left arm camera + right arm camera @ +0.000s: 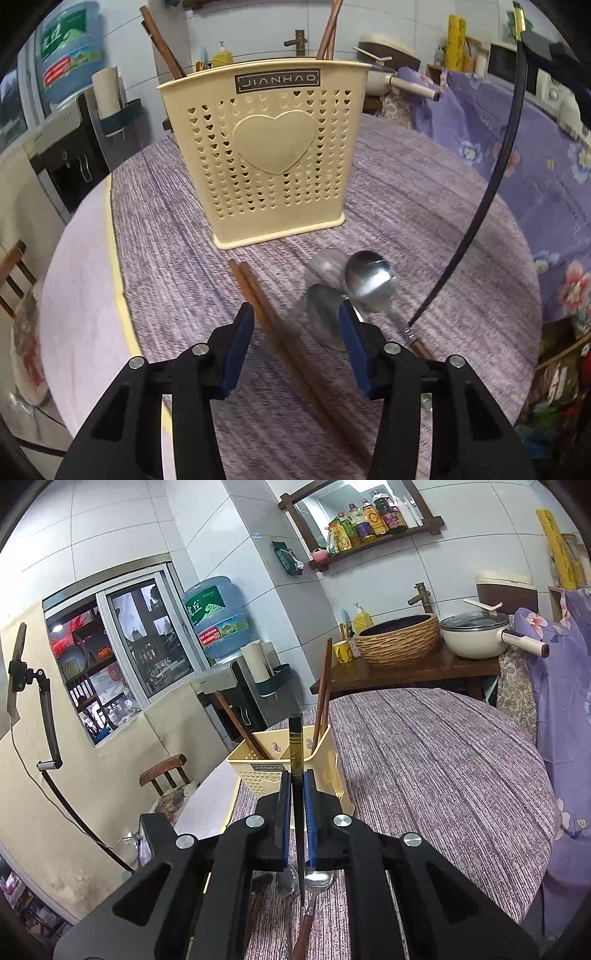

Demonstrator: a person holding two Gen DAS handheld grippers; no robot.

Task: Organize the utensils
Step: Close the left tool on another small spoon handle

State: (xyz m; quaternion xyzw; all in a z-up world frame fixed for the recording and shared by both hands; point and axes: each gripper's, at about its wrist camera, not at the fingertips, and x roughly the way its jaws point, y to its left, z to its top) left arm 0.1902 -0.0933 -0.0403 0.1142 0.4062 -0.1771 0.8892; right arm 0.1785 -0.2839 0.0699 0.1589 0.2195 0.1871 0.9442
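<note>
A cream utensil holder (273,147) with a heart on its front stands on the purple mat, with brown chopsticks (328,33) standing in it. In front of it a pair of brown chopsticks (255,291) lies on the mat and runs between the fingers of my left gripper (295,310), which is open just above them. Steel spoons (369,277) lie beside its right finger. My right gripper (297,779) is shut on a black chopstick (295,746), held above the spoons (321,880) and in front of the holder (258,771). That chopstick (453,260) arcs down the right of the left wrist view.
The round table's edge (118,280) falls away at the left, with a wooden chair (166,771) beyond it. A purple floral cloth (517,147) lies at the right. Behind are a water dispenser (218,616), a woven basin (399,638) and a white pot (476,635).
</note>
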